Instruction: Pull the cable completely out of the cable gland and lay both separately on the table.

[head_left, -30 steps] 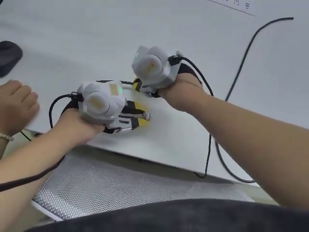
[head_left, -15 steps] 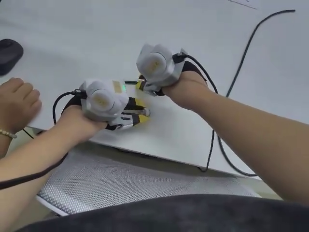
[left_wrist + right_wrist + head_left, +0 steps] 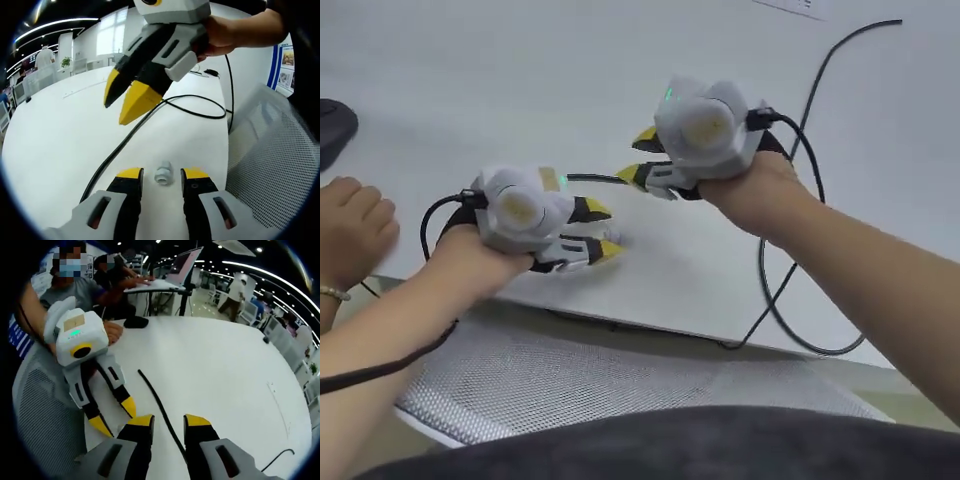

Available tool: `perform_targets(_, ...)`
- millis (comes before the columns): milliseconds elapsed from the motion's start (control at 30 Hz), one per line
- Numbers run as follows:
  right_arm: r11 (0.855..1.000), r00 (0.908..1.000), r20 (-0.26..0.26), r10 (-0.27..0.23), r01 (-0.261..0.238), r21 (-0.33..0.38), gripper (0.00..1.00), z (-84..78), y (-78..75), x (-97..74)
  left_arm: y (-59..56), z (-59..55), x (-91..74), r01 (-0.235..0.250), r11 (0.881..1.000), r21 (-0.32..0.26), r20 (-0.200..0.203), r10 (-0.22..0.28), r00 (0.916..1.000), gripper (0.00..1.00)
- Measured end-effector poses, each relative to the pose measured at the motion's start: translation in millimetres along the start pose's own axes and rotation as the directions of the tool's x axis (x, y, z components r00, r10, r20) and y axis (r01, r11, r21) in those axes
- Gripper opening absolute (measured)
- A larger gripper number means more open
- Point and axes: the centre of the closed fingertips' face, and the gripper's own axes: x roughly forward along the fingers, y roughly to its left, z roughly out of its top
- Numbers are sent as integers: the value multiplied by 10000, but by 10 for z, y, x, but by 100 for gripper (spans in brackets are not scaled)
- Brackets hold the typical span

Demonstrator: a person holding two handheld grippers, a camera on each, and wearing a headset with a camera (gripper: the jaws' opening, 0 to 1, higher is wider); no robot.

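1. While the left forearm comes in from the table's near-left corner, its hand holds the left gripper (image 3: pixel 606 230) low over the white table (image 3: pixel 520 70). The jaws point right along the near edge.
2. Its jaws are parted. In the left gripper view the small white cable gland (image 3: pixel 162 174) stands on the table between the two yellow tips, touching neither.
3. From the near-right side the right forearm reaches across the table with the wrist bent. It holds the right gripper (image 3: pixel 633 155) above the surface with its jaws aimed left and tilted down toward the left gripper.
4. These jaws are spread too and grasp nothing.
5. Apart from the gland, the black cable (image 3: pixel 155 395) lies flat on the table. In the right gripper view it runs up between that gripper's tips to a free end beyond them.
6. At the table's left edge another person's hand (image 3: pixel 352 222) rests near a dark object (image 3: pixel 334 128).
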Motion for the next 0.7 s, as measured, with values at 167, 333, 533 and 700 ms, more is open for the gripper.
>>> perform_targets(167,9891,9939,1024,-421,269,1447,27,-52,-30,-379,12,106,-201,-96,9971,-756,491,133,9987,45)
perform_targets(333,9726,9863,1510,-668,306,2306,35,-229,22,-689,63,255,-433,-441,9905,-1304,958,569,9938,57)
perform_targets(533,9562,9738,1996,-1090,478,2888,47,-419,124,-1005,47,341,-683,-692,9836,-1663,1340,921,9867,67)
perform_targets(700,9367,9604,2384,-1440,546,3458,56,-512,224,-1204,-33,273,-822,-811,9791,-1864,1224,1051,9869,69)
